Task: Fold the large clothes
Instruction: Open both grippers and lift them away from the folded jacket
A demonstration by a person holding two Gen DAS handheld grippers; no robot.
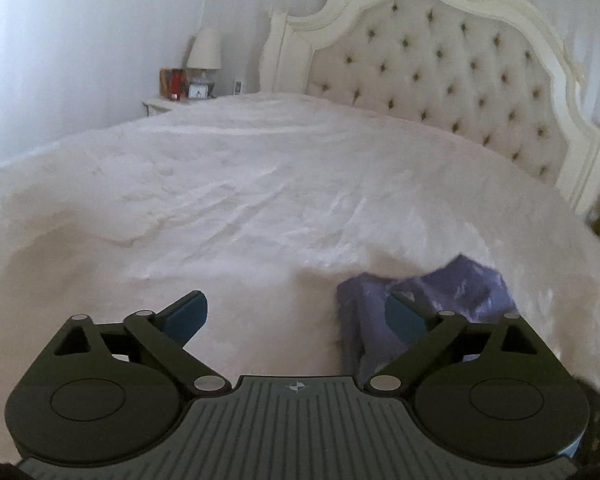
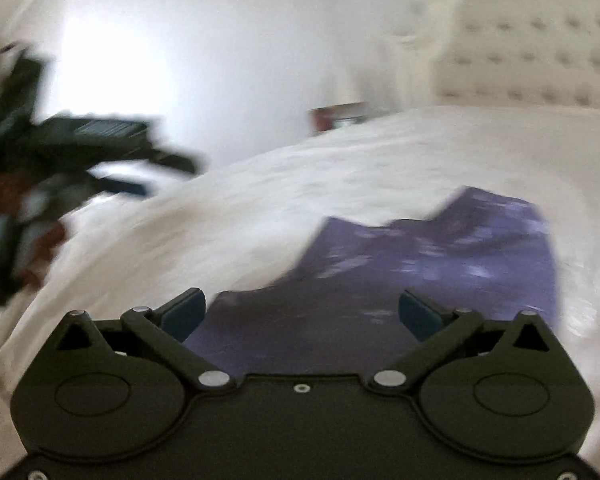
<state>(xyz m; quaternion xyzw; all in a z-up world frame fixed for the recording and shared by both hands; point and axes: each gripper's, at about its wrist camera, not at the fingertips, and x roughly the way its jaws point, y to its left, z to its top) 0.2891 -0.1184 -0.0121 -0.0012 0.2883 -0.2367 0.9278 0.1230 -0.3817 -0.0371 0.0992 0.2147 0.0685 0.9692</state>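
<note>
A purple patterned garment [image 2: 428, 264] lies crumpled on the white bed [image 2: 340, 168], near its front right part. In the left wrist view the garment [image 1: 452, 296] shows low on the right, behind the right fingertip. My left gripper [image 1: 296, 316] is open and empty above the white bedspread [image 1: 260, 200], just left of the garment. My right gripper [image 2: 302, 314] is open and empty, hovering over the near edge of the garment. The left gripper also shows in the right wrist view [image 2: 152, 172], blurred, at the left, above the bed's edge.
A tufted cream headboard [image 1: 440, 64] stands at the far right. A nightstand [image 1: 160, 104] with a lamp [image 1: 204, 50], a small clock and a red item stands at the far left by the wall. The bedspread is wrinkled.
</note>
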